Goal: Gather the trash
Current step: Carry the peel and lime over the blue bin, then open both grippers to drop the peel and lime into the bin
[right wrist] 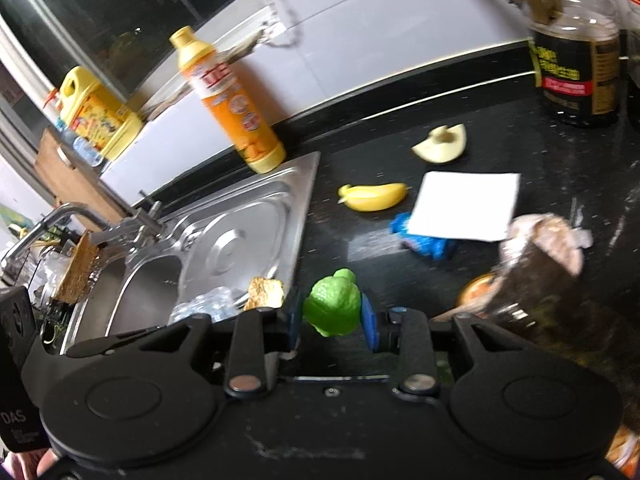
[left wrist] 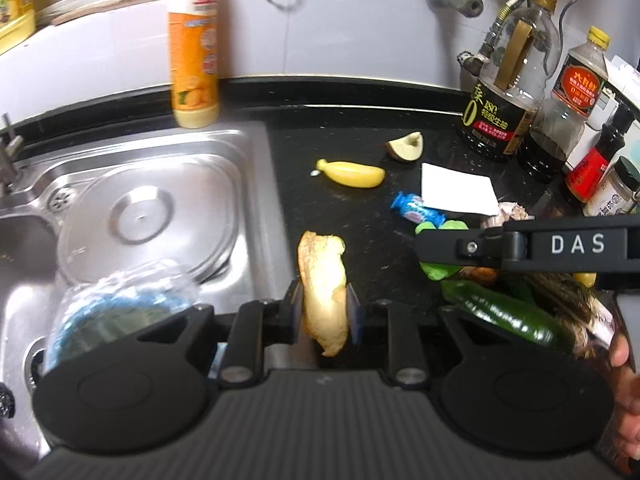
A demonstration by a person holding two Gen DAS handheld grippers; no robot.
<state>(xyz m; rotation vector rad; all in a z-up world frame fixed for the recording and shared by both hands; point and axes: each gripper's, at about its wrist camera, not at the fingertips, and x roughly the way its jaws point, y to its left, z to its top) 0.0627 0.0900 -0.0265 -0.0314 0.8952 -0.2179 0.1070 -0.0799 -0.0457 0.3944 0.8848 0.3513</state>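
My left gripper (left wrist: 325,312) is shut on a tan piece of peel (left wrist: 325,288), lifted above the black counter (left wrist: 348,148) beside the sink. My right gripper (right wrist: 332,318) is shut on a bright green lumpy scrap (right wrist: 332,308), also held off the counter; its black body (left wrist: 520,246) crosses the right of the left wrist view. Loose on the counter lie a yellow banana-shaped piece (left wrist: 352,174) (right wrist: 372,197), a pale wedge (left wrist: 406,145) (right wrist: 440,144), a blue candy wrapper (left wrist: 418,207) (right wrist: 424,242) and a white paper square (left wrist: 458,194) (right wrist: 466,206).
A steel sink (left wrist: 132,208) (right wrist: 224,240) with crumpled clear plastic (left wrist: 120,304) is at left. An orange detergent bottle (left wrist: 194,44) (right wrist: 232,100) stands behind it. Sauce bottles (left wrist: 504,92) crowd the back right. A dark green vegetable (left wrist: 504,314) and a brownish wrapped bundle (right wrist: 540,256) lie at right.
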